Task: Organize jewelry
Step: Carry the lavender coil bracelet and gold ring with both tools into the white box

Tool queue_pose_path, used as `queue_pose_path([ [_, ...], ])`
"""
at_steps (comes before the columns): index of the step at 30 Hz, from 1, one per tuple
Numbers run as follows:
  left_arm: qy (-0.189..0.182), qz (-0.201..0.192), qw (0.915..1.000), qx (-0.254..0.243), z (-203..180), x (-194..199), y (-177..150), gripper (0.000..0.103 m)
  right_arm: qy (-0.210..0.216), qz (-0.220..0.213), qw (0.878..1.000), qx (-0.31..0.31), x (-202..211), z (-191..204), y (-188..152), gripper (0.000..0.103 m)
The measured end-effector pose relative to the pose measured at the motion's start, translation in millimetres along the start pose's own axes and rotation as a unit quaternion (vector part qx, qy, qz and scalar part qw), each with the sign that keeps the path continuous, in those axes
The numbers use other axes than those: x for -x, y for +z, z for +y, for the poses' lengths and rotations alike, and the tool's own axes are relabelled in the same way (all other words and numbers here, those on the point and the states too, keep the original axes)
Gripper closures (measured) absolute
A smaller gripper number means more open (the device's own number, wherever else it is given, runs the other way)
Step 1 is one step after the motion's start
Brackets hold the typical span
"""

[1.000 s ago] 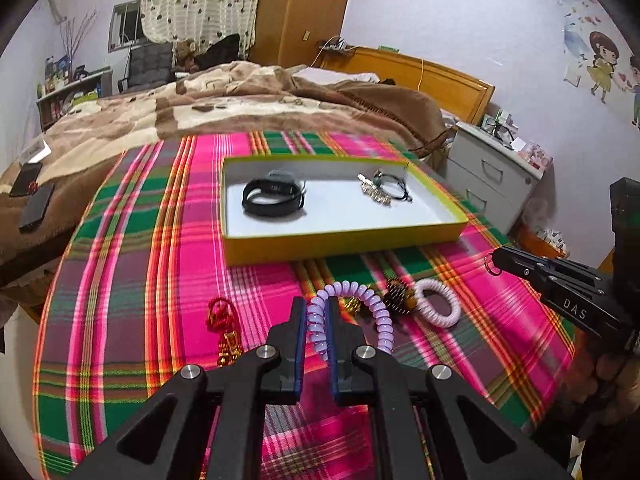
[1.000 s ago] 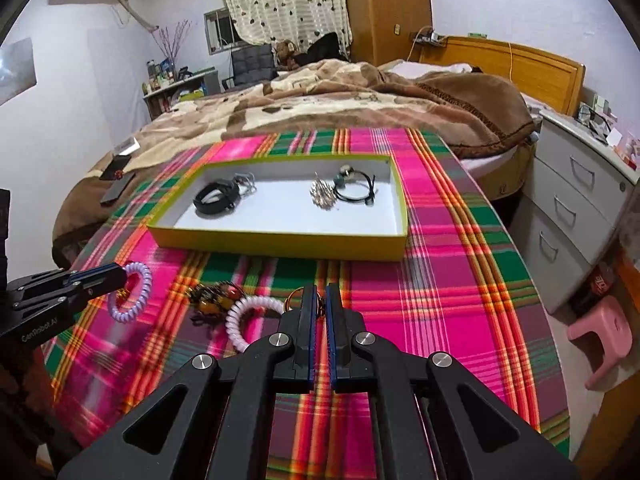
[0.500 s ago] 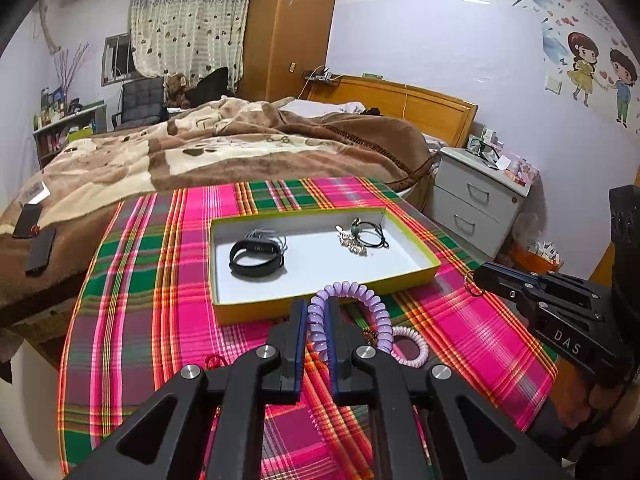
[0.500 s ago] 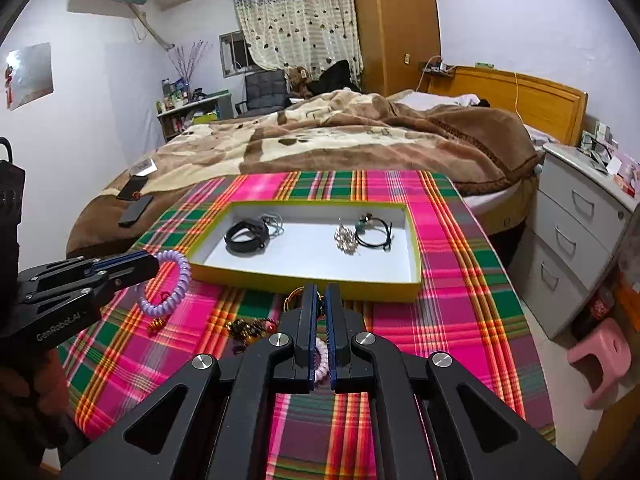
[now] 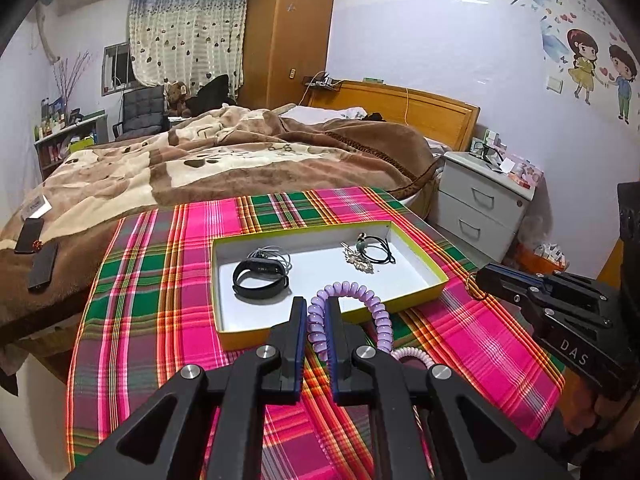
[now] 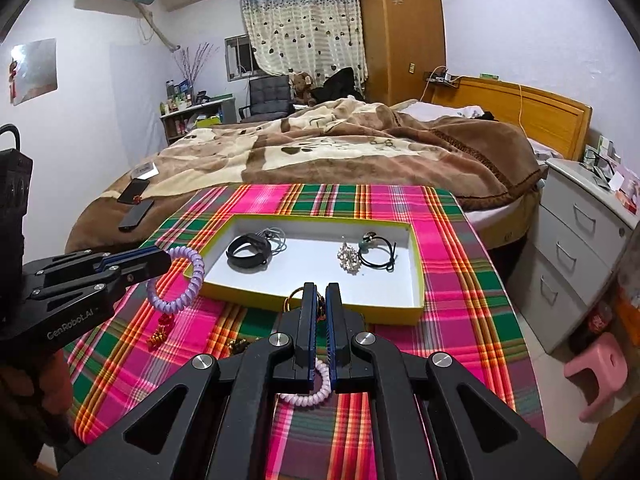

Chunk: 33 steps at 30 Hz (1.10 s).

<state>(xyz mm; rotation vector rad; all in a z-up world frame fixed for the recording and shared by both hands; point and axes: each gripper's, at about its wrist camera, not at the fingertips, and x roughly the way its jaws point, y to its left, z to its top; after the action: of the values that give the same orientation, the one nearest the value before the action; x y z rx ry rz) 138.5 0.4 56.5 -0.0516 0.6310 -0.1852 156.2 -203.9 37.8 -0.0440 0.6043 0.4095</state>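
Observation:
My left gripper (image 5: pixel 316 312) is shut on a lilac spiral hair tie (image 5: pixel 360 296) and holds it in the air in front of the yellow-rimmed white tray (image 5: pixel 400 304); it also shows in the right wrist view (image 6: pixel 176 280). My right gripper (image 6: pixel 319 296) is shut on a thin gold ring (image 6: pixel 294 295), seen too in the left wrist view (image 5: pixel 472 286). The tray (image 6: pixel 320 304) holds a black band (image 6: pixel 248 250), a silver chain (image 6: pixel 349 258) and a black cord bracelet (image 6: pixel 378 256).
On the plaid cloth (image 6: pixel 460 320) lie a pale spiral tie (image 6: pixel 316 388), a red-and-gold charm (image 6: pixel 160 330) and a dark beaded piece (image 6: pixel 240 344). A bed (image 6: pixel 340 148) with two phones (image 6: pixel 136 204) lies behind. A grey nightstand (image 6: pixel 580 248) and a pink stool (image 6: pixel 596 372) stand at the right.
Both grippers have risen from the cloth with their pieces and the views have tilted up. The lilac tie and the gold ring now hang in the air near the tray's front.

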Motion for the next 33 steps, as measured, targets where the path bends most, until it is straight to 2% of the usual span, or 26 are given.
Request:
queue_pose_path([
  [10, 0.001, 0.007, 0.9999, -0.013, 4, -28, 16, 0.094, -0.005, 0.006, 1.0, 0.008, -25, -4, 10, 0.099],
  [20, 0.005, 0.021, 0.9994, -0.026, 6, -75, 34, 0.094, -0.014, 0.022, 1.0, -0.002, -66, -28, 22, 0.099],
  [33, 0.003, 0.066, 0.9971, -0.037, 12, -149, 55, 0.094, -0.021, 0.072, 0.997, -0.023, -128, -62, 22, 0.099],
])
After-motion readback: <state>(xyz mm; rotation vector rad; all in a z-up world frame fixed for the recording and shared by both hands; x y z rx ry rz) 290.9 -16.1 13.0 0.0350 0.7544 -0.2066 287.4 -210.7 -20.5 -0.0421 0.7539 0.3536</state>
